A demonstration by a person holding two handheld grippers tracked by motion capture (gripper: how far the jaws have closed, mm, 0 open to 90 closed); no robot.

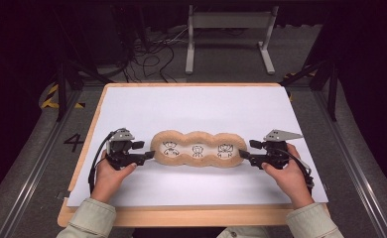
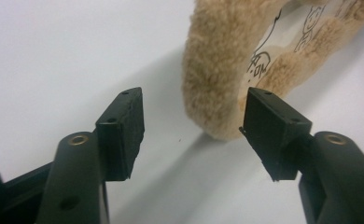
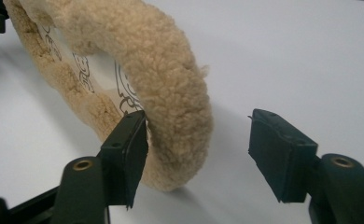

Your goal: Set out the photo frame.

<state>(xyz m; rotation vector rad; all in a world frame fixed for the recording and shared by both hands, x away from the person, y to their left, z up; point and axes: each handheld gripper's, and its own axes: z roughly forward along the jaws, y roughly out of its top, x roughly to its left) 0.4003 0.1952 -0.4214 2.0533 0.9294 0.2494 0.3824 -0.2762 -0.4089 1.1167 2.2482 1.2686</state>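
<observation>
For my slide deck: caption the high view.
Left gripper and right gripper, both open, flank a fuzzy tan three-panel frame on white paper.

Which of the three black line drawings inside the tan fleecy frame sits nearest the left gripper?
The drawing at the left end of the tan fleecy three-lobed frame, beside the left gripper; the other two lie further right.
</observation>
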